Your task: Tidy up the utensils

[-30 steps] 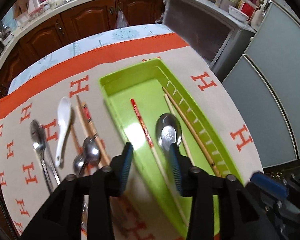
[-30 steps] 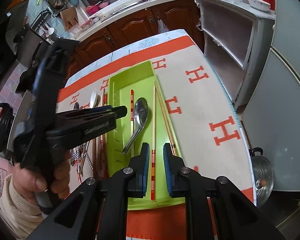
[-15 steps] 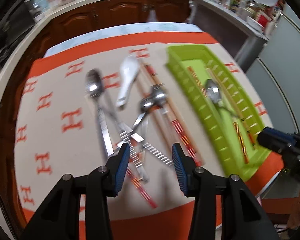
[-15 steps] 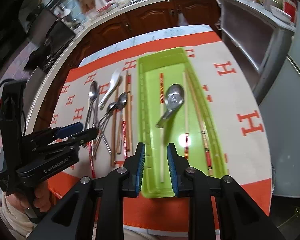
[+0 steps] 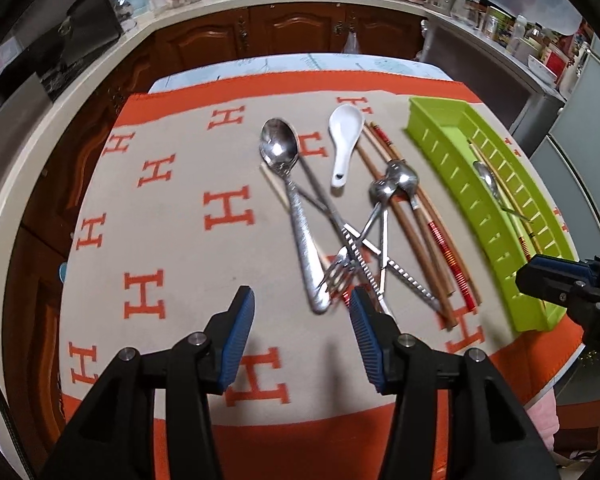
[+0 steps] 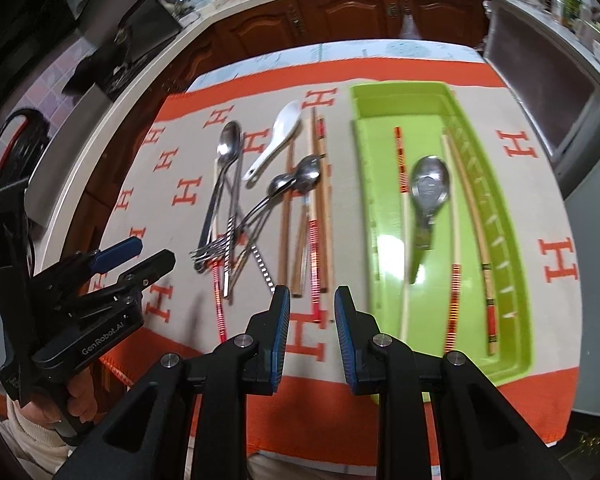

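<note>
Tilting downward — both tools parted, empty.

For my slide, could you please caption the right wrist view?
Open right gripper hovers over loose chopsticks beside the green tray holding a metal spoon.

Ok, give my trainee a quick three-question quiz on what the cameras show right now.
1. True or false: the white spoon lies inside the green tray.
2. Which utensil in the tray has a round metal bowl? A) fork B) metal spoon C) knife
3. What is held by the left gripper and the right gripper?

Key: 1. False; it lies on the cloth left of the tray. 2. B. 3. Nothing; both are open and empty.
</note>
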{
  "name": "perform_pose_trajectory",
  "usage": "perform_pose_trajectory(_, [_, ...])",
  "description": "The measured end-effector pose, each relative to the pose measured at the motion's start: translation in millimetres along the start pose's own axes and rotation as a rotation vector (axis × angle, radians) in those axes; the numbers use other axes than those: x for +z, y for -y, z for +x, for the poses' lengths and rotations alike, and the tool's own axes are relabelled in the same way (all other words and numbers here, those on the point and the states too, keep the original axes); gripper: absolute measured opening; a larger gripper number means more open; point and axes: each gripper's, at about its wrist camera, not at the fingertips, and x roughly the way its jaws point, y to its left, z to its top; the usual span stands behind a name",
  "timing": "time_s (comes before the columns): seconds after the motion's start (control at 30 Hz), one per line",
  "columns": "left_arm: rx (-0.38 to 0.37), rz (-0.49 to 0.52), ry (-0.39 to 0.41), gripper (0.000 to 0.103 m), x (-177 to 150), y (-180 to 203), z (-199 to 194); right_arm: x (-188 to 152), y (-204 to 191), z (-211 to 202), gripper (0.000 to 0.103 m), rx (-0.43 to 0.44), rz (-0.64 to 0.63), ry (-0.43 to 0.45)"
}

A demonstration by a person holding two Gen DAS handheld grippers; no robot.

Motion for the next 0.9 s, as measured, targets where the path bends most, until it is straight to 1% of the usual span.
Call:
perform_pose_trajectory(0.13, [-0.015, -0.04, -0.011, 0.048, -5.9, -15.4, 7.4, 2.3, -15.0, 15.7, 0.023, 0.004, -0.025, -0.032])
perform_pose_trajectory(0.3, [-0.021, -0.077, -0.018, 0.048, -9.6, -33.6, 16.2, 15.3, -30.0, 39.0, 0.023, 0.011, -0.05, -0.069])
perform_pose_trajectory(0.47, [-0.029, -0.104, -0.031, 0.048, -11.4, -45.9, 24.9, 40.4, -42.8, 62.6, 0.023, 0.033, -0.059, -0.092])
perform_pose_trajectory(0.7, [-0.047, -0.126, -0.037, 0.048, -11.4, -53.5, 31.3, 87.4, -61.5, 100.3, 0.023, 0.046, -0.071, -0.121])
perform_pose_trajectory(0.9, [-0.056, -0.143, -0.051, 0.048, -12.0, -60.0, 38.6, 124.9, -66.2, 135.7, 0.023, 0.067, -0.027, -0.15])
